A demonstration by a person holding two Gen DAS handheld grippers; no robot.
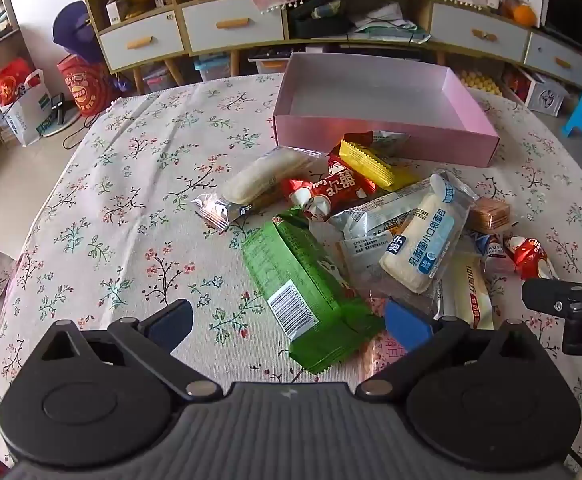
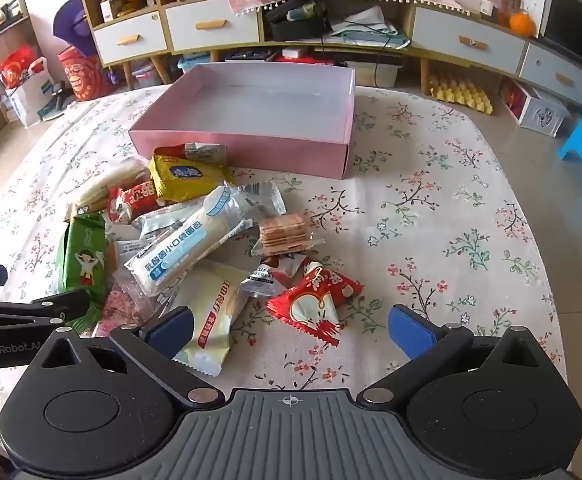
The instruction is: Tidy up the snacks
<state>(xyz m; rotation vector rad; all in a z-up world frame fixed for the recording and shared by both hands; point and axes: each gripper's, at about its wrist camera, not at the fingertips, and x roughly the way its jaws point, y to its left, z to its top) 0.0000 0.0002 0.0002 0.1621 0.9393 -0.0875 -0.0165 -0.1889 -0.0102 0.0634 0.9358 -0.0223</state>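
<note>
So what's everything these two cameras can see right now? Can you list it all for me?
pink box: one, pink, empty, far side of the table
tablecloth: one, cream with flowers, covers the table
green packet: one, green, near edge of the pile
yellow packet: one, yellow, just in front of the box
blue-and-white bread bag: one, on top of the pile
cracker stack: one, brown in clear wrap, right of the pile
red triangular packet: one, red and white, nearest the right gripper
cabinet: one, wood with white drawers, behind the table
left gripper: black with blue pads, open
right gripper: same, open
</note>
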